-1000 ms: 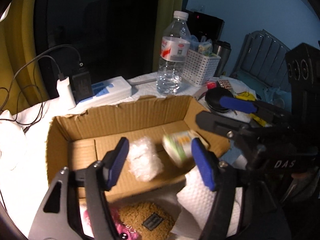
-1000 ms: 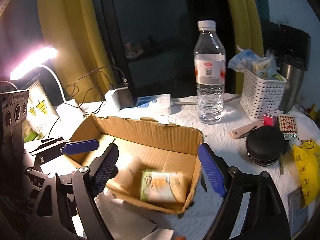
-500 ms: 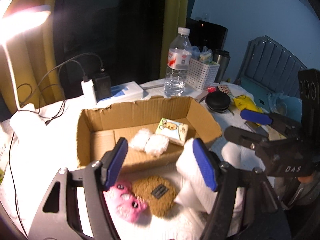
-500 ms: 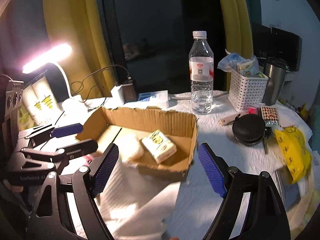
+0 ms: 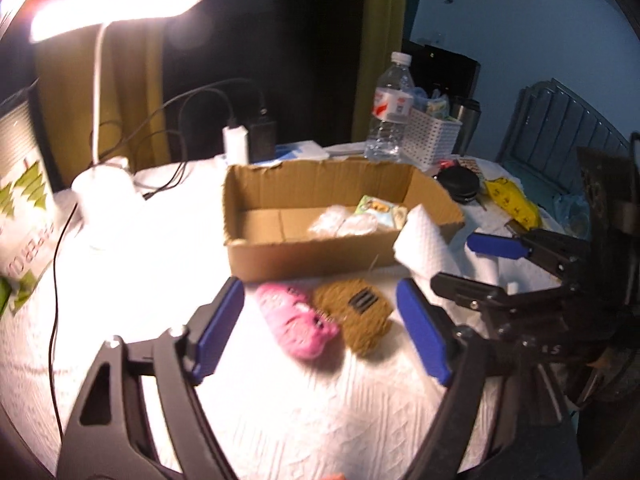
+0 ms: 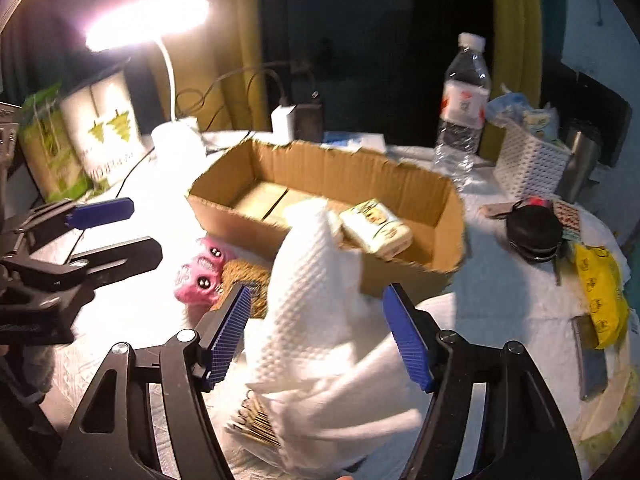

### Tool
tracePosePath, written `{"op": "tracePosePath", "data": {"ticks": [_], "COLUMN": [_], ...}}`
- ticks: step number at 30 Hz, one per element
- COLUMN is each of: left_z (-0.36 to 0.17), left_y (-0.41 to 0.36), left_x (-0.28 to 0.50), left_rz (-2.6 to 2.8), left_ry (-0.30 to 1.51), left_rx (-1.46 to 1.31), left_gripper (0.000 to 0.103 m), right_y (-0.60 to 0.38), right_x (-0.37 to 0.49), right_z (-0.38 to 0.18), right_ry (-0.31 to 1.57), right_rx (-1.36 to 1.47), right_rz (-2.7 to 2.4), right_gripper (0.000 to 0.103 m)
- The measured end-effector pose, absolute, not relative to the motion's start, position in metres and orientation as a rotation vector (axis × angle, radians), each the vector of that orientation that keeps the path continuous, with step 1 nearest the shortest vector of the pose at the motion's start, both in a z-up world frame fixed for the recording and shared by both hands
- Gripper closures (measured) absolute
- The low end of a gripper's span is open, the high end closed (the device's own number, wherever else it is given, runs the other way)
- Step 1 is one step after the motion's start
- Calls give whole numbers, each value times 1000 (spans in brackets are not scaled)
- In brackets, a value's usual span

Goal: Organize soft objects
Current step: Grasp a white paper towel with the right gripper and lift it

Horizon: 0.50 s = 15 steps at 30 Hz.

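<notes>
Left wrist view: left gripper [image 5: 320, 330] gapes wide, holding nothing, above one pink plush [image 5: 296, 326] and one brown plush [image 5: 354, 316].
Right gripper [image 6: 316, 334]: wide open, straddling a paper towel [image 6: 316, 308], gripping nothing.
Box [image 5: 320, 252]: two white bundles [image 5: 344, 222], one tissue pack [image 6: 376, 232].

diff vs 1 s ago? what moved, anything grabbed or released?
Both grippers, left gripper and right gripper, pulled back from the cardboard box, open and empty. The tissue pack, blurred a second ago, now lies still in the box beside the white bundles. Pink plush and brown plush remain outside.
</notes>
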<state>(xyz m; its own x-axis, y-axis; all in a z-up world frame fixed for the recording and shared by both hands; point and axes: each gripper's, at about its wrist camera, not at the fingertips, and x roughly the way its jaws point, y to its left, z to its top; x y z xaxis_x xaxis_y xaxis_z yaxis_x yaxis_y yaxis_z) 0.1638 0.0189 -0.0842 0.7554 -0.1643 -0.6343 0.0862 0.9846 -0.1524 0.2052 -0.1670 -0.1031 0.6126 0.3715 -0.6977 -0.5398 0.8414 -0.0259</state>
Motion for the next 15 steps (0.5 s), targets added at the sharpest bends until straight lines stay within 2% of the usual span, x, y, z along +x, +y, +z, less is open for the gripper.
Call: {"op": "tracePosePath", "data": {"ticks": [3, 6, 8, 10, 15], "left_z": [-88, -90, -91, -91, -90], "left_y": [26, 29, 29, 28, 20], "left_x": [155, 151, 151, 151, 150], "left_rz": [-118, -115, -120, -123, -131], "left_ry": [705, 707, 711, 715, 721], "left_rx": [-135, -149, -159, -166, -171], "left_gripper": [22, 22, 22, 22, 22], "right_y": [-159, -158, -160, -165, -182], "right_x": [206, 208, 209, 207, 195], "right_z": [-112, -118, -119, -115, -93], "right_ry": [756, 775, 782, 775, 715], "right_rx": [-270, -272, -268, -243, -189], "right_rz": [520, 512, 501, 517, 516], "right_gripper": [31, 57, 61, 90, 91]}}
